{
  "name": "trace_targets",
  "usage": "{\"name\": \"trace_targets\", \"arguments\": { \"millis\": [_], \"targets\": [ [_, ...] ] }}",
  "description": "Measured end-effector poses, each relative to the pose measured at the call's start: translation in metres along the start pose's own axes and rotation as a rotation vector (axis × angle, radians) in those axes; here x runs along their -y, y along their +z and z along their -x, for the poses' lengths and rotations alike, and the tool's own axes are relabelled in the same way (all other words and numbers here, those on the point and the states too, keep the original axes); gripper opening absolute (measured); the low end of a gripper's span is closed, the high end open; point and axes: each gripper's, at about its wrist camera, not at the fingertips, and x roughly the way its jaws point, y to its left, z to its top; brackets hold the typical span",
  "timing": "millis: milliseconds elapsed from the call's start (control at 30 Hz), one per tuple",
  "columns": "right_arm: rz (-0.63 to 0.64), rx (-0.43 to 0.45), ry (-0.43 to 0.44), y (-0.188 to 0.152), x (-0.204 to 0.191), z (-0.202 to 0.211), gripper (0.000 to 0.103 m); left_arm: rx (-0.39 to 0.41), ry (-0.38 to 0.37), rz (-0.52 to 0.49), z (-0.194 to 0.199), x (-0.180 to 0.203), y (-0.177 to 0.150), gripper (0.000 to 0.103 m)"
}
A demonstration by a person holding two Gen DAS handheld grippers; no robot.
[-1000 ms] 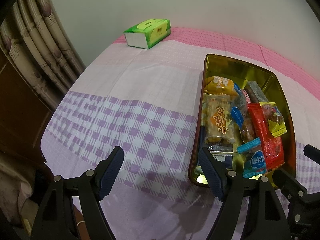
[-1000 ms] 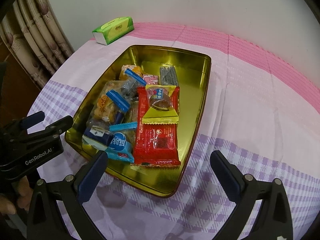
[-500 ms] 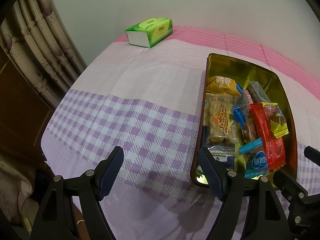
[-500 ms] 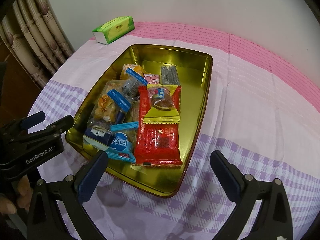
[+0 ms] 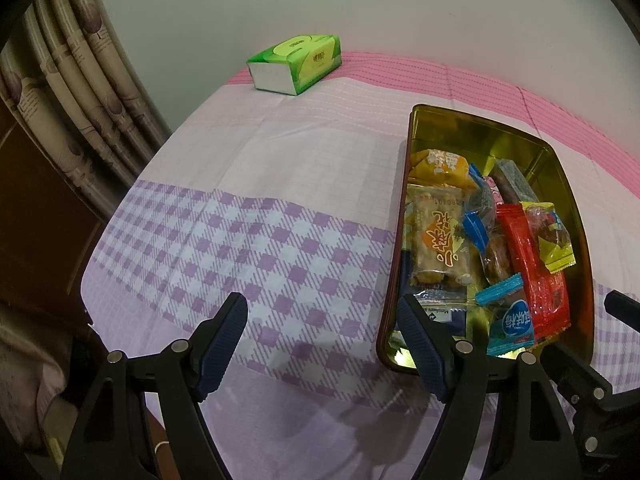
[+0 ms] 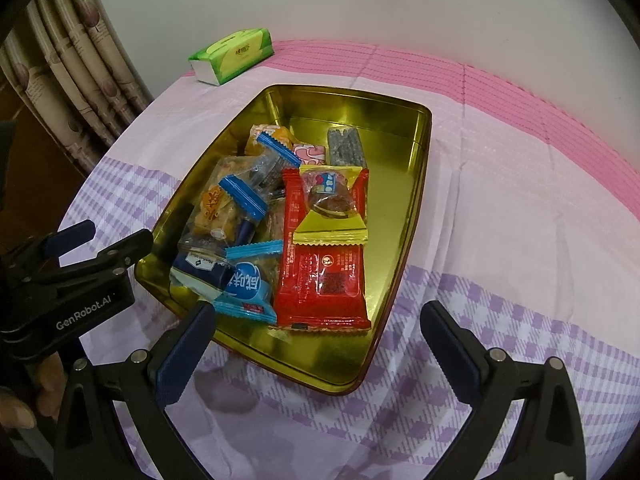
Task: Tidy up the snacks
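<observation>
Left wrist view, fingers: the left gripper [image 5: 322, 344] is held wide apart, with nothing between the pads; only checked cloth [image 5: 248, 248] is seen under the gap.
Left wrist view, direction: the gold tin [image 5: 412, 208] is found to the right of the gap; its near corner is just beyond the right-hand finger, contact cannot be told.
Left wrist view, axis: the tin's long side is seen running away from the camera.
Right wrist view, fingers: the right gripper [image 6: 318, 350] is spread wide and empty.
Right wrist view, direction: the tin's near rim is framed between the fingers, and the snacks [image 6: 280, 216] are heaped in its near left half, straight ahead.
Right wrist view, axis: the red packet [image 6: 324, 276] is laid lengthwise, pointing toward the gap.
Nearer hand: the right is judged better lined up for a pick.
</observation>
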Motion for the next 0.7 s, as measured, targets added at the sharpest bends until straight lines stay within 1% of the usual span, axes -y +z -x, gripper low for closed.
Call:
{"name": "trace_targets", "arguments": {
  "millis": [700],
  "targets": [
    [-0.001, -0.005, 0.008, -0.0009, -0.0003, -0.0006, 0.101, -0.009, 0.005, 0.009, -0.0014, -0.0027, -0.0012, 0.077]
  ]
}}
